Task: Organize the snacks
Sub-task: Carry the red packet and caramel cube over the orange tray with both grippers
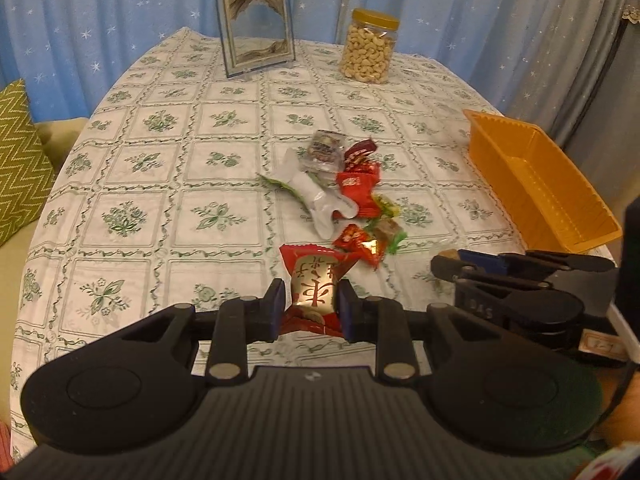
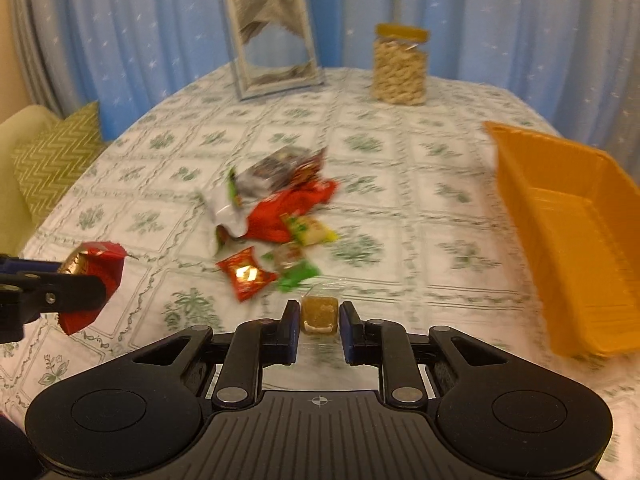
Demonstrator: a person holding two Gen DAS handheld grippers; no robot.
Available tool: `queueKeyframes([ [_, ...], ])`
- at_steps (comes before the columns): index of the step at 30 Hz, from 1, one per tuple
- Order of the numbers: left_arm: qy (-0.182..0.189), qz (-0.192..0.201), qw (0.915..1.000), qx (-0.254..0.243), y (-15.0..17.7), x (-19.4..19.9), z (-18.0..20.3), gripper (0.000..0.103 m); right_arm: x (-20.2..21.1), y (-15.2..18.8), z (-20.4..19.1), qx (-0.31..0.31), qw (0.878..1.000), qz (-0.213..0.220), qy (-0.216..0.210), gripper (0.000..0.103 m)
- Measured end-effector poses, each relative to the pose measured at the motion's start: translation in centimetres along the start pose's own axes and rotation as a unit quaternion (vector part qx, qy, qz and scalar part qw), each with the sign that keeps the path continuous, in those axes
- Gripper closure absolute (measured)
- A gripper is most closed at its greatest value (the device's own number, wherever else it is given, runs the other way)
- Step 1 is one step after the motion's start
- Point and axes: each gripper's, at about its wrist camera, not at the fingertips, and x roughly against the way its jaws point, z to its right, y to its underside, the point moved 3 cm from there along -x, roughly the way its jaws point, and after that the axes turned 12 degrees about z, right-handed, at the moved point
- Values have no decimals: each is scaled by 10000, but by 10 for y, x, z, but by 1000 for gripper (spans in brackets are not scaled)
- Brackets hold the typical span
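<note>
Left wrist view showed the left gripper (image 1: 310,306) closed on one red-and-gold snack packet (image 1: 314,280), pinched between both pads and held above the table's near edge; large gold characters ran down its face, not legible. One table (image 1: 160,184), under a white cloth with green floral squares, carried everything. Near its middle lay one loose pile of snacks (image 1: 344,196): roughly eight wrapped pieces, the exact count uncertain where they overlapped. Among them were several red foil packets, one white-and-green pouch, one clear-wrapped dark piece and one yellow-green sweet; their printing was too small to read. One orange basket (image 1: 536,184), with nothing visible inside, stood along the right edge. At the far edge stood one picture frame (image 1: 254,20) and one jar of cashews (image 1: 370,46) with a yellow lid.

Right wrist view, blurred, showed the right gripper (image 2: 320,316) closed on one small brown square sweet (image 2: 318,314) in clear wrap, low over the table just before the pile. On that gripper's side the letters "DAS" were visible from the left camera.
</note>
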Motion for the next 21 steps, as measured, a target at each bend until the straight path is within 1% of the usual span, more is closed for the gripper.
queueKeyframes([
  [6, 307, 120, 9994, -99, -14, 2, 39, 78, 47, -18, 44, -260, 9983, 349, 383, 82],
  [11, 652, 251, 9973, -225, -30, 1, 84, 78, 82, -38, 96, -543, 9931, 654, 811, 82],
  [15, 946, 321, 9944, -330, -42, -5, 127, 78, 100, -46, 140, -824, 9871, 786, 1128, 82],
  [21, 1266, 332, 9909, -320, -57, -22, 179, 78, 110, -49, 195, -1224, 9804, 762, 1341, 82],
])
